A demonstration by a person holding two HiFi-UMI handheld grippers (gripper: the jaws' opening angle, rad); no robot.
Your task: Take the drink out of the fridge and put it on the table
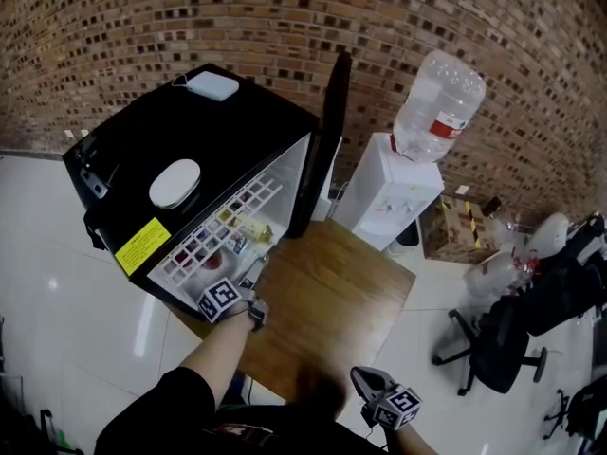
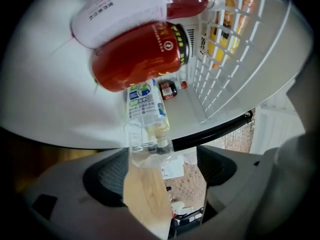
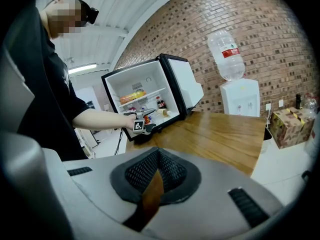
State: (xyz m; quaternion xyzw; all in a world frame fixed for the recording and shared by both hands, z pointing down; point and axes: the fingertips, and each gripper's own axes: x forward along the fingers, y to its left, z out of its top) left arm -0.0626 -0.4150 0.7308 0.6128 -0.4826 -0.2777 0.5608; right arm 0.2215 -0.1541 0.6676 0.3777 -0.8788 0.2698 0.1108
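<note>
Left arm stretched to the open black mini fridge [image 1: 248, 126], left gripper [image 2: 161, 170] released wide about a lying clear plastic bottle [image 2: 145, 113], resolved only in the left gripper view; right gripper [image 3: 154, 183] clenched empty.

Bright, even light; fisheye-warped edges

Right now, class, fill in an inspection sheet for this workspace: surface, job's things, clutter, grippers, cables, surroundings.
Surface: wooden table, fridge on it.
Job's things: fridge door open; clear bottle lying inside, red drink beside it.
Clutter: white oval and white box on the fridge top.
Grippers: left gripper open, lined up on the clear bottle, not gripping; right gripper shut, empty, near the table's edge.
Cables: dark lead hangs below the fridge.
Surroundings: brick wall, water dispenser, chair, cardboard box.
</note>
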